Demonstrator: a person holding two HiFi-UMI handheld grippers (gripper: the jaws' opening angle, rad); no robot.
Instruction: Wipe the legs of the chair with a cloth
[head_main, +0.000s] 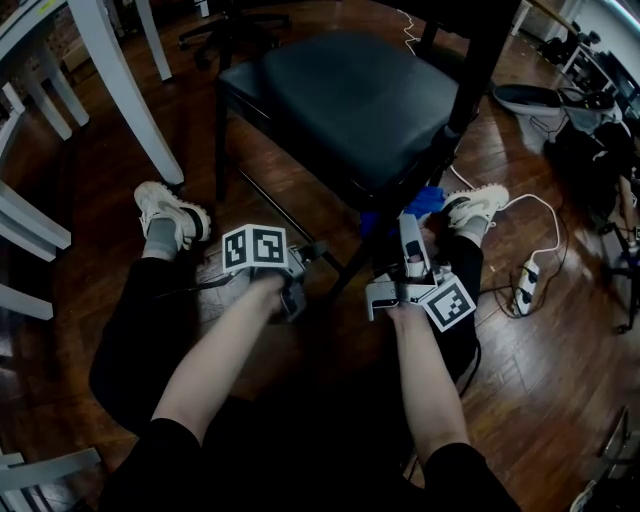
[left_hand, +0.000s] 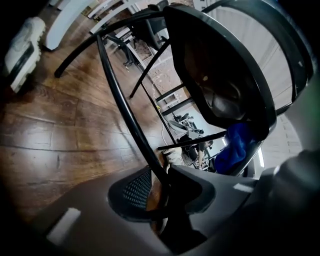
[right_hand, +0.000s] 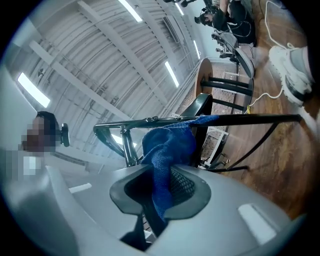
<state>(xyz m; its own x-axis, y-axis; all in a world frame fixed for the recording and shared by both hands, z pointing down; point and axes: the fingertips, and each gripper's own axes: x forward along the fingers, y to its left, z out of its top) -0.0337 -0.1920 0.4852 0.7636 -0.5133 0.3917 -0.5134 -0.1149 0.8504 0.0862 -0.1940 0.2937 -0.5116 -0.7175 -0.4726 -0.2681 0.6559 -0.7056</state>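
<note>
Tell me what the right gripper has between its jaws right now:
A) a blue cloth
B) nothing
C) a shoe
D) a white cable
A: in the right gripper view, the right gripper has its jaws closed on the blue cloth, which hangs from them against the chair's black bar.

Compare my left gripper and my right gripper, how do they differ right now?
The left gripper clamps a bare black chair leg; the right gripper clamps the blue cloth. The left gripper's view takes in floor; the right gripper's view takes in ceiling. Both are shut, neither empty.
</note>
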